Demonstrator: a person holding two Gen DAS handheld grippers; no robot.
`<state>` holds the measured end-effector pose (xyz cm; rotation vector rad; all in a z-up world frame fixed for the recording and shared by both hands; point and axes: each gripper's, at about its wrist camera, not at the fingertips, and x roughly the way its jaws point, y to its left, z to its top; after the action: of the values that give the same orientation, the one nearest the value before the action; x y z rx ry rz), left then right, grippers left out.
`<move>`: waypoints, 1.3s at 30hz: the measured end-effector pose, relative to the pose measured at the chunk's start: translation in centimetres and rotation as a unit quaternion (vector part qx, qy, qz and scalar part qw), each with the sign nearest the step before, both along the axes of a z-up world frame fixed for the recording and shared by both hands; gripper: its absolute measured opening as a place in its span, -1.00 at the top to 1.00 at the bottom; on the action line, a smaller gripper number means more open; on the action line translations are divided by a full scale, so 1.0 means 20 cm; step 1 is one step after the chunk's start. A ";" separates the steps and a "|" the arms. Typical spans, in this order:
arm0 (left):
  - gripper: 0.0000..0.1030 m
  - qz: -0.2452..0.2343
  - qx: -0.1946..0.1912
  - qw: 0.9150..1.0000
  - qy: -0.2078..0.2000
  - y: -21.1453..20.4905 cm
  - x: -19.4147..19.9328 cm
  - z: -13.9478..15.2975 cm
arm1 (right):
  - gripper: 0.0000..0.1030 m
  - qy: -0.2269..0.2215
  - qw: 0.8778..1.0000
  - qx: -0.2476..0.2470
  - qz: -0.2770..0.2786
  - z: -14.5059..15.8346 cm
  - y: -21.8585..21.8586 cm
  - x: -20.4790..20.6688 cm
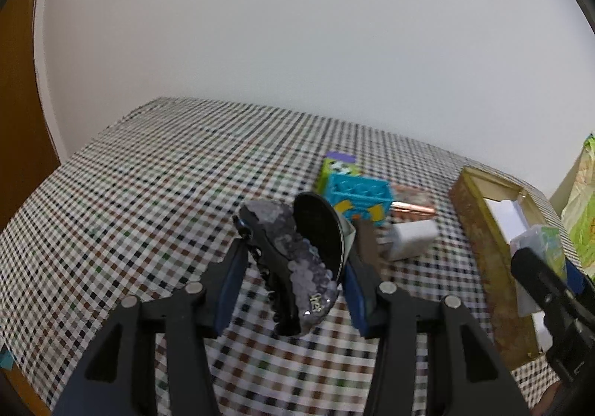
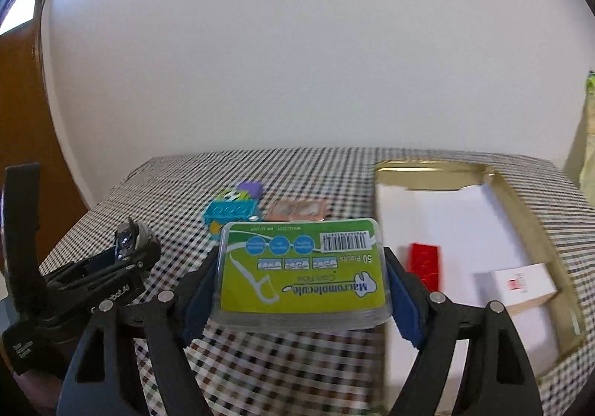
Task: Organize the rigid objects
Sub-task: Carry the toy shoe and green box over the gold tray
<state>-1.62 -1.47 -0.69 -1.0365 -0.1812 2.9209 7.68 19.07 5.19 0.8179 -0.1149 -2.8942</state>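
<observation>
My left gripper (image 1: 293,267) is shut on a black sequinned hair clip (image 1: 293,260) with a round black mirror (image 1: 319,230) beside it, held above the checked table (image 1: 148,193). My right gripper (image 2: 303,289) is shut on a clear floss pick box with a green label (image 2: 303,267), held above the table at the left edge of the gold tray (image 2: 520,215). The tray holds a red brick (image 2: 424,263) and a small white box (image 2: 520,282). The tray (image 1: 479,230) also shows in the left wrist view, at right.
On the table lie a blue toy block (image 1: 359,200), a green and purple block (image 1: 336,165), a copper tube (image 1: 412,208) and a white charger (image 1: 412,237). The left gripper body (image 2: 93,286) shows at left in the right wrist view. A green bag (image 1: 584,211) stands far right.
</observation>
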 end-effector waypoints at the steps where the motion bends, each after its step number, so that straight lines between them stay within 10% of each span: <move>1: 0.06 -0.003 -0.003 1.000 0.003 0.02 0.01 0.01 | -0.59 0.003 1.000 -0.002 -0.006 0.01 0.02 0.00; 39: 0.06 -0.113 -0.058 0.991 0.052 0.77 0.22 0.25 | -0.59 0.029 0.990 -0.029 -0.135 0.07 0.63 0.17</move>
<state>2.75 13.91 4.26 -0.8526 0.1050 2.7951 11.16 31.63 6.52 0.7615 -0.3257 -3.1448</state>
